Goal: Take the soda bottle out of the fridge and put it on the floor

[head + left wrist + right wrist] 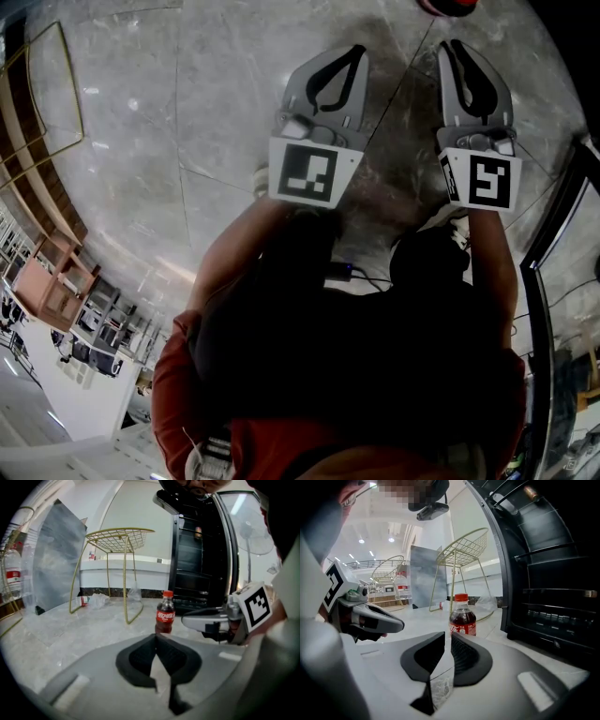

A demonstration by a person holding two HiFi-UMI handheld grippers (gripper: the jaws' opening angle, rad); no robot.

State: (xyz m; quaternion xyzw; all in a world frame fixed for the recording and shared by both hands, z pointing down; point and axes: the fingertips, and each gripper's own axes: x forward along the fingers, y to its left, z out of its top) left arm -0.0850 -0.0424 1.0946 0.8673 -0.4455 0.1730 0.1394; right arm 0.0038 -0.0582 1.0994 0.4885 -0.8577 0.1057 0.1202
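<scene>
A small cola soda bottle (165, 616) with a red cap stands upright on the marble floor (70, 630), in front of the open black fridge (201, 550). In the right gripper view the soda bottle (462, 618) rises just beyond my right gripper (447, 633), whose jaws are drawn together to a thin slit with nothing between them. My left gripper (156, 637) is shut and empty, its tips short of the bottle. From the head view both grippers, left (354, 49) and right (450, 44), point forward side by side above the floor.
The fridge (553, 573) with its dark shelves stands at the right, door open. A gold wire stool (117, 541) and a grey panel (56, 559) stand behind the bottle. Crumpled plastic bottles (89, 601) lie near the wall. A water bottle (13, 573) is at the far left.
</scene>
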